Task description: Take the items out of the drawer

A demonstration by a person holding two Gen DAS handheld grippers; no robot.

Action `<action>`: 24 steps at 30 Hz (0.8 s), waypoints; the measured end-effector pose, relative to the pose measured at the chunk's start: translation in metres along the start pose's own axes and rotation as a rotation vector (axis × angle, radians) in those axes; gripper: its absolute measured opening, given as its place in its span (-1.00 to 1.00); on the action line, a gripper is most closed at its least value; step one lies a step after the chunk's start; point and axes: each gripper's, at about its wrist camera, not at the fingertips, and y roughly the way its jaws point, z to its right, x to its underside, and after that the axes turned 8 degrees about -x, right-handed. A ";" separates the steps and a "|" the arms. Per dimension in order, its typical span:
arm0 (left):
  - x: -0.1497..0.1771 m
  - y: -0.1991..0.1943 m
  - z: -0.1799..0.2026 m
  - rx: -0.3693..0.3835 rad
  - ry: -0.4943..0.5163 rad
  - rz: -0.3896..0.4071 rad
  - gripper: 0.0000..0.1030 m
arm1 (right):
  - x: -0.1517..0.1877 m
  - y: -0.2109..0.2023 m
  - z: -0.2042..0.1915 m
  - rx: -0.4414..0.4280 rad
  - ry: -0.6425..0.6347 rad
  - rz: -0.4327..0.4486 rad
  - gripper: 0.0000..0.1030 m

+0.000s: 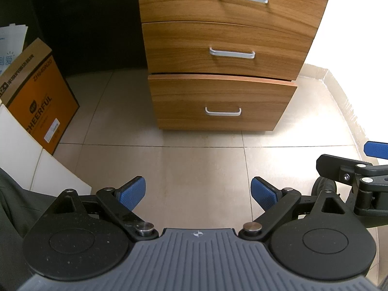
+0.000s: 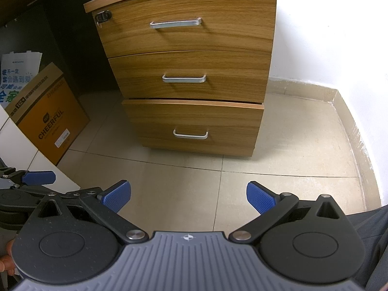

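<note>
A wooden cabinet with three drawers stands on the tiled floor ahead. Its bottom drawer [image 1: 218,101] [image 2: 194,123] sticks out slightly; its silver handle [image 1: 223,112] [image 2: 190,134] faces me. The middle drawer [image 1: 228,48] and top drawer [image 1: 232,0] are shut. No drawer contents show. My left gripper [image 1: 198,194] is open and empty, low over the floor, well short of the cabinet. My right gripper [image 2: 188,195] is open and empty, at about the same distance. Each gripper shows at the edge of the other's view.
An orange "CHEERFUL" cardboard box [image 1: 41,97] [image 2: 52,118] leans at the left, with white boards [image 1: 19,140] in front and a printed bag behind. A white wall and skirting [image 2: 339,101] run along the right. A key sits in the top drawer's lock [image 2: 103,17].
</note>
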 end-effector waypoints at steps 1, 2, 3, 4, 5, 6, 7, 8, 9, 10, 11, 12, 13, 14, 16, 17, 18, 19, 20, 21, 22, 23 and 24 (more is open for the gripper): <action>0.000 0.000 -0.001 0.000 0.000 -0.001 0.84 | 0.000 0.000 0.000 -0.001 0.001 0.000 1.00; 0.000 0.000 -0.002 -0.001 -0.001 -0.001 0.84 | 0.000 0.000 0.000 -0.002 0.001 -0.001 1.00; 0.000 0.000 -0.003 -0.001 -0.001 -0.002 0.84 | 0.000 0.000 -0.001 -0.002 0.001 -0.002 1.00; 0.000 0.000 -0.003 -0.002 -0.001 -0.003 0.84 | 0.000 0.000 -0.001 -0.002 0.000 -0.002 1.00; 0.000 0.000 -0.004 -0.002 -0.002 -0.003 0.84 | -0.001 0.000 -0.001 -0.002 0.000 -0.002 1.00; 0.000 0.000 -0.005 -0.003 -0.002 -0.004 0.84 | 0.000 0.000 -0.002 -0.002 0.000 -0.002 1.00; 0.000 0.000 -0.005 -0.004 -0.003 -0.004 0.84 | 0.000 0.000 -0.004 -0.002 0.000 -0.002 1.00; -0.001 0.000 -0.005 -0.004 -0.004 -0.005 0.84 | 0.000 0.000 -0.003 -0.002 0.000 -0.001 1.00; -0.001 0.000 -0.003 -0.004 -0.005 -0.005 0.84 | 0.001 -0.001 -0.002 -0.001 0.001 0.000 1.00; -0.001 0.000 -0.002 -0.004 -0.005 -0.005 0.84 | 0.000 -0.002 -0.001 -0.001 0.001 0.000 1.00; -0.001 0.001 -0.001 -0.005 -0.006 -0.005 0.84 | 0.001 -0.001 -0.001 0.000 0.002 0.001 1.00; -0.001 0.001 -0.001 -0.005 -0.007 -0.006 0.84 | 0.001 -0.001 0.000 0.000 0.003 0.002 1.00; 0.000 0.001 -0.001 -0.005 -0.008 -0.006 0.84 | 0.001 -0.001 0.000 0.001 0.003 0.002 1.00; 0.000 0.001 -0.001 -0.005 -0.009 -0.006 0.84 | 0.001 -0.001 -0.001 0.001 0.002 0.003 1.00; 0.000 0.001 0.000 -0.006 -0.011 -0.006 0.84 | 0.002 -0.001 -0.001 0.001 0.001 0.004 1.00; 0.000 0.001 0.000 -0.006 -0.012 -0.006 0.84 | 0.002 0.000 -0.001 0.001 0.000 0.004 1.00; 0.001 0.001 0.000 -0.006 -0.013 -0.006 0.84 | 0.003 0.000 -0.001 0.001 -0.001 0.004 1.00; 0.001 0.001 0.000 -0.007 -0.013 -0.007 0.84 | 0.003 0.000 -0.001 0.001 0.000 0.004 1.00; 0.001 0.001 0.001 -0.007 -0.013 -0.007 0.84 | 0.003 0.000 -0.001 0.002 0.000 0.004 1.00; 0.001 0.001 0.001 -0.008 -0.013 -0.007 0.84 | 0.003 0.000 -0.001 0.002 0.000 0.004 1.00; 0.001 0.001 0.002 -0.007 -0.014 -0.007 0.84 | 0.003 0.000 -0.001 0.002 0.000 0.004 1.00; 0.001 0.002 0.002 -0.007 -0.014 -0.007 0.84 | 0.003 0.000 -0.001 0.003 0.000 0.004 1.00; 0.001 0.002 0.003 -0.007 -0.014 -0.007 0.84 | 0.003 0.000 -0.001 0.003 0.000 0.003 1.00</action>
